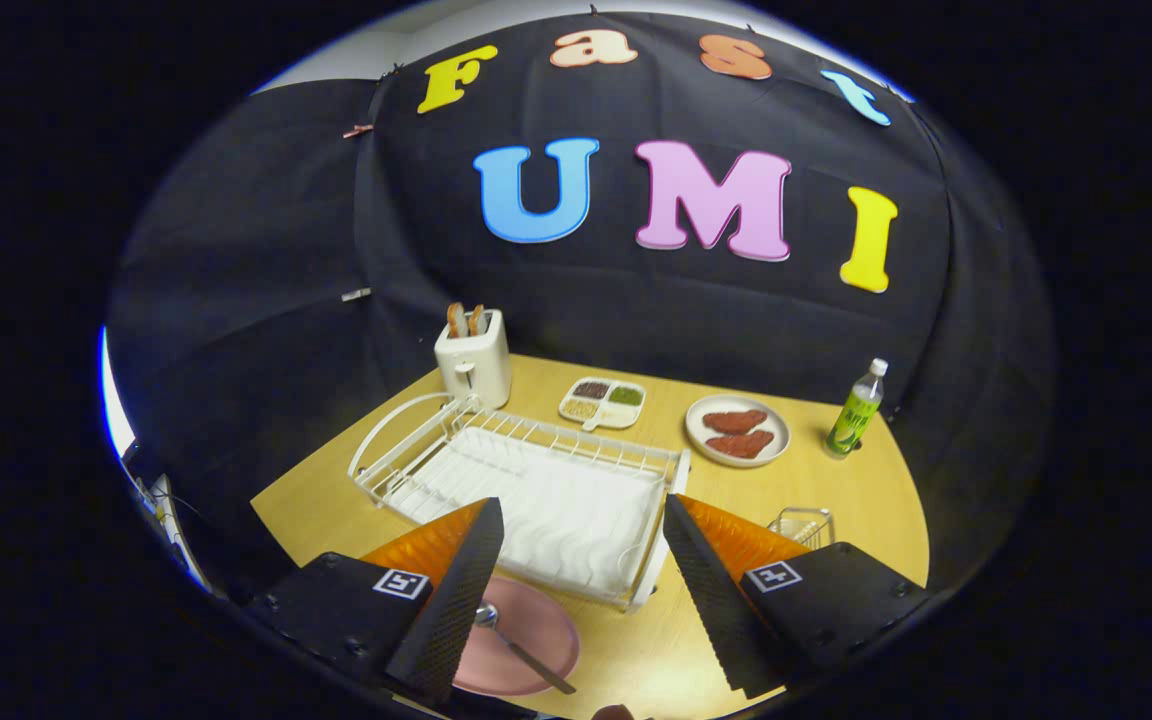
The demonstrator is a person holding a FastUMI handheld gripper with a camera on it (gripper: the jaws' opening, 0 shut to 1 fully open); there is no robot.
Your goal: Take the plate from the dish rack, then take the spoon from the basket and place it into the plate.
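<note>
The hand-held gripper (576,585) is held wide apart above the bench (866,500), with nothing clasped between its fingers. Between the fingers, close to the left one, a pink plate (526,640) is seen lying flat on the bench, and the spoon (516,645) is laid across it. Just beyond the fingers the white dish rack (536,490) is placed. A small wire basket (804,525) is seen past the right finger.
</note>
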